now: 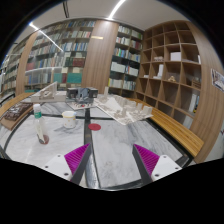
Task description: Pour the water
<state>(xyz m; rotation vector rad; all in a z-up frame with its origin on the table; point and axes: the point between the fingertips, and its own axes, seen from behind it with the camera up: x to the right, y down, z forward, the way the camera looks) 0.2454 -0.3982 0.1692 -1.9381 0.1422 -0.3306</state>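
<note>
A clear bottle (39, 124) with a green label and white cap stands upright on the pale marble table (110, 150), ahead and left of my fingers. A small white cup (68, 118) stands just right of it, further back. A red round mark (95, 127) lies on the table right of the cup. My gripper (112, 158) is open and empty, with its magenta pads (75, 157) wide apart above bare tabletop. It sits well short of the bottle and cup.
Crumpled papers and small objects (125, 108) lie at the far end of the table. A wooden bench (170, 128) runs along the right. Bookshelves (70, 55) fill the back wall and wooden cubby shelves (170, 65) stand at right.
</note>
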